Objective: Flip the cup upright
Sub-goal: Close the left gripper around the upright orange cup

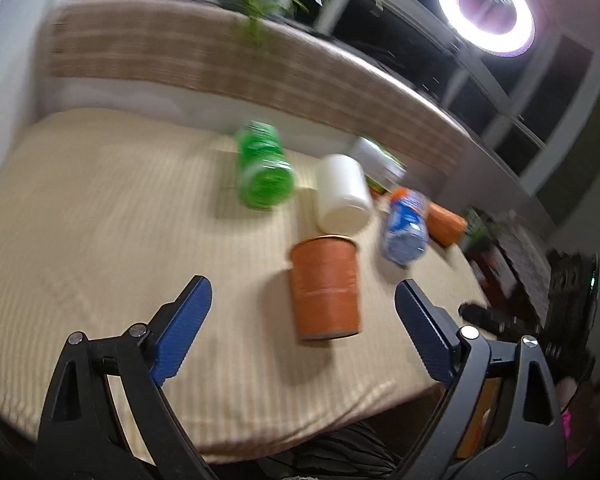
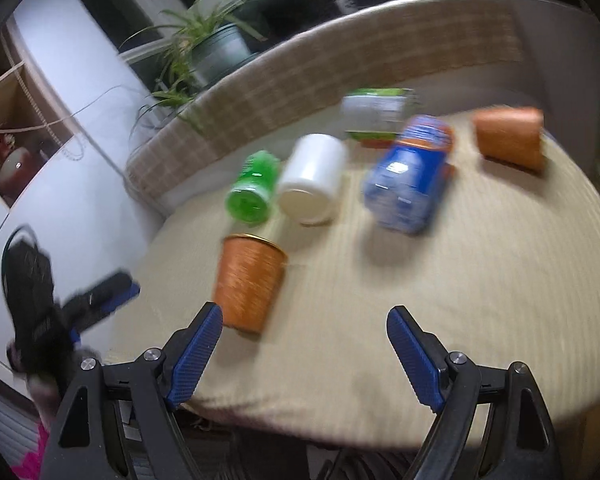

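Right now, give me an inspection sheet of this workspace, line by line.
Surface: beige ribbed cloth over the table.
Job's things: near orange cup standing rim up; far orange cup on its side.
Clutter: green bottle, white jar, blue bottle and a labelled container, all lying down.
Grippers: left tongs open, empty; right tongs open, empty.
Cables: nothing seen.
Surroundings: ring light, potted plant.

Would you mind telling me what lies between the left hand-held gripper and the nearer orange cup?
Nothing: in the left wrist view, only bare beige cloth shows between the open left hand-held gripper and the nearer orange cup.
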A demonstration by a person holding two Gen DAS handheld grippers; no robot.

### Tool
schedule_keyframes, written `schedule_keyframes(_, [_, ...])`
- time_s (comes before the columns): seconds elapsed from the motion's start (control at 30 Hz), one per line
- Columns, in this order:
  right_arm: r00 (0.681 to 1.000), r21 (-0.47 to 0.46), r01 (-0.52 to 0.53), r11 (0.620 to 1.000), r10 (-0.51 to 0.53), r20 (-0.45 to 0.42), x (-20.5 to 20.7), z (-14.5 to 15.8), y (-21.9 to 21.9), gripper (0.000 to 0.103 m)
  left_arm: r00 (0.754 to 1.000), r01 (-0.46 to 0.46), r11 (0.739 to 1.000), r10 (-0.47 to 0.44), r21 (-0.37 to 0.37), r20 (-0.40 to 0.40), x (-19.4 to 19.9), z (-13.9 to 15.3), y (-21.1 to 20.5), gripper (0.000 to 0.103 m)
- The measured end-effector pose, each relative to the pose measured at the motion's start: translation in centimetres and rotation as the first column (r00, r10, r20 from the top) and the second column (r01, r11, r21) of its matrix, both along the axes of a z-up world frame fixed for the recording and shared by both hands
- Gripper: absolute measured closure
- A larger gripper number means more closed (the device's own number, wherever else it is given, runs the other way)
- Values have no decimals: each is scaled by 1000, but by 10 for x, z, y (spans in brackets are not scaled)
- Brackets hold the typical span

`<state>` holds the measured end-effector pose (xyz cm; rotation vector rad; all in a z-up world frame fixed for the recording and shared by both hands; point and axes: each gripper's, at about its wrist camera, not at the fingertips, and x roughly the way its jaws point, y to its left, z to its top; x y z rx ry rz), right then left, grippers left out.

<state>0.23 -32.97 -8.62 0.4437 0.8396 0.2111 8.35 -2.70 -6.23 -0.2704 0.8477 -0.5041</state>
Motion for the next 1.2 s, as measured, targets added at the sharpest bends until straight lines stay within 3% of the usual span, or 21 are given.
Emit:
schedule_keyframes(0.07, [999,7,34,999,-34,-11,-11,-3,-11,16,999,40,999,-40,-1,-30,13,-1,-11,11])
schedule_keyframes(0.13, [997,13,68,998,-68,-21,-22,-6,-24,16,993,88,996,-88,-6,-80,29,-6,-21,20])
schedule_keyframes(0.33, [986,31,162,986,-161,-37,-42,-12,-50,16,952,166,984,-177,-67,-248,63,-31,-39,21])
schedule_keyframes(0.53, [984,33,174,984,-172,-47,-45,-15,-54,16,930,164,984,-177,-67,-322,84,-49,-47,26])
schedule_keyframes(1.1, [982,34,181,983,-179,-60,-43,-20,-56,16,902,189,979,-201,-71,-383,104,-73,-68,35])
schedule_keyframes(1.2, [981,35,185,982,-182,-64,-43,-21,-58,16,906,188,980,-199,-66,-372,102,-72,-69,35])
